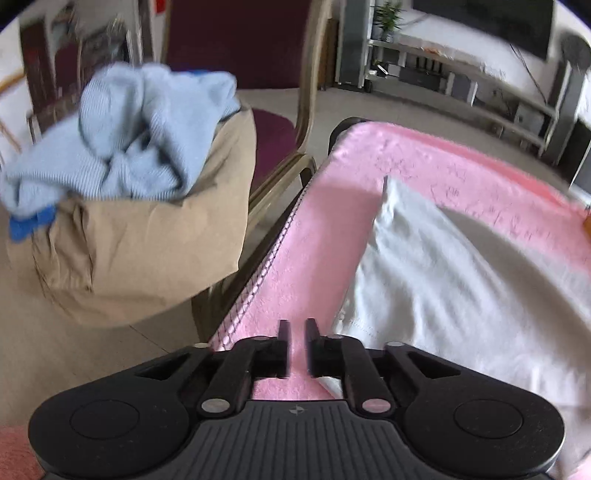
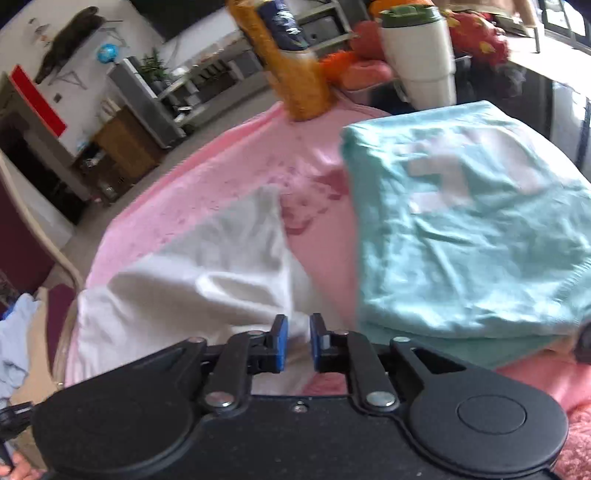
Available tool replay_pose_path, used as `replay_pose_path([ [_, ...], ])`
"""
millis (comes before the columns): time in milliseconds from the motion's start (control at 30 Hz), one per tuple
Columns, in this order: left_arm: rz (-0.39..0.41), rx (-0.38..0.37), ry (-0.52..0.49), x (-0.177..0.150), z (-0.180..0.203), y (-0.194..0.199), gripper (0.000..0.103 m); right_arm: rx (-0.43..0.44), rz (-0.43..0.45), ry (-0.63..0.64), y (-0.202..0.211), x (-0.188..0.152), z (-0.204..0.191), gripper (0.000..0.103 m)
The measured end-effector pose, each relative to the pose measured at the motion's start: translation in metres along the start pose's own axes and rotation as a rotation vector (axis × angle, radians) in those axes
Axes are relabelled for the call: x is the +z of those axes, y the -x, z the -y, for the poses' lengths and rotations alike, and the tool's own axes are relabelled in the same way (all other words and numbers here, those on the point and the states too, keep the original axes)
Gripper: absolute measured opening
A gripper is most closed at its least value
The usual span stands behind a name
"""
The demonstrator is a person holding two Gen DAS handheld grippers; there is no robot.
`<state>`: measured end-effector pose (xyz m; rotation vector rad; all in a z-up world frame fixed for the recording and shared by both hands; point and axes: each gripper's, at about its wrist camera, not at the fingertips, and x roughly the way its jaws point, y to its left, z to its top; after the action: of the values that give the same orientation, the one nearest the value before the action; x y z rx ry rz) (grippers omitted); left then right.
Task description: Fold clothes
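Left gripper point(image 1: 297, 328) & right gripper point(image 2: 298, 325): jaws narrowly parted, holding nothing. Pinch 2 corners of crumpled white cotton garment point(image 2: 184, 295), pull taut over pink terry cloth point(image 1: 332, 206).

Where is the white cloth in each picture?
Left wrist view: the white garment lies right of centre, beside the left gripper.
Right wrist view: it lies lower left, ahead of the right gripper.
Shared landmark: the pink blanket underneath.

Home living room: wall-mounted TV point(image 1: 484, 22) upper right, media shelf point(image 1: 461, 79) below, potted plant point(image 1: 388, 16), maroon chair point(image 1: 236, 55), laundry.
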<state>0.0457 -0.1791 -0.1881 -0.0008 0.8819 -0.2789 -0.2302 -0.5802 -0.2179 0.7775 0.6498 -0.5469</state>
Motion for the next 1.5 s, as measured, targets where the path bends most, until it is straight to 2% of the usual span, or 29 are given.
replay_pose_path([
  [33, -0.012, -0.003, 0.007, -0.002, -0.004, 0.001, 0.031, -0.002, 0.007, -0.010, 0.002, 0.001, 0.003, 0.035],
  [200, -0.212, -0.104, 0.044, 0.024, 0.002, -0.034, 0.033, 0.077, 0.010, -0.071, -0.003, 0.006, 0.007, 0.035],
  [233, -0.215, -0.085, 0.013, 0.026, 0.008, -0.038, 0.034, 0.072, 0.009, -0.060, -0.006, 0.006, 0.005, 0.032],
  [267, -0.216, -0.063, -0.020, 0.027, 0.014, -0.042, 0.034, 0.063, 0.011, -0.042, -0.009, 0.005, 0.002, 0.023],
  [300, -0.211, -0.045, -0.053, 0.028, 0.020, -0.046, 0.034, 0.053, 0.013, -0.021, -0.011, 0.005, -0.001, 0.020],
  [367, -0.198, -0.062, -0.059, 0.023, 0.021, -0.049, 0.034, 0.041, 0.013, -0.012, -0.015, 0.004, -0.003, 0.020],
  [500, -0.181, -0.090, -0.010, 0.009, 0.016, -0.050, 0.035, 0.034, -0.022, -0.084, -0.025, 0.005, 0.007, 0.020],
  [700, -0.153, -0.074, -0.025, 0.009, 0.015, -0.045, 0.036, 0.039, -0.146, -0.177, -0.044, 0.000, 0.015, 0.021],
  [833, -0.149, -0.068, -0.032, 0.009, 0.015, -0.045, 0.036, 0.002, -0.202, -0.176, -0.048, -0.006, 0.014, 0.021],
  [1000, -0.143, -0.055, -0.049, 0.008, 0.018, -0.045, 0.036, 0.021, -0.218, -0.212, -0.045, -0.009, 0.019, 0.020],
  [1100, -0.141, -0.051, -0.047, 0.009, 0.017, -0.045, 0.036, 0.049, -0.215, -0.209, -0.041, -0.009, 0.018, 0.014],
  [1300, -0.147, -0.054, -0.030, 0.009, 0.013, -0.046, 0.036, 0.108, -0.305, -0.301, -0.051, -0.015, 0.026, 0.015],
  [1500, -0.155, -0.059, -0.021, 0.009, 0.011, -0.047, 0.036, 0.117, -0.261, -0.343, -0.049, -0.016, 0.029, 0.017],
])
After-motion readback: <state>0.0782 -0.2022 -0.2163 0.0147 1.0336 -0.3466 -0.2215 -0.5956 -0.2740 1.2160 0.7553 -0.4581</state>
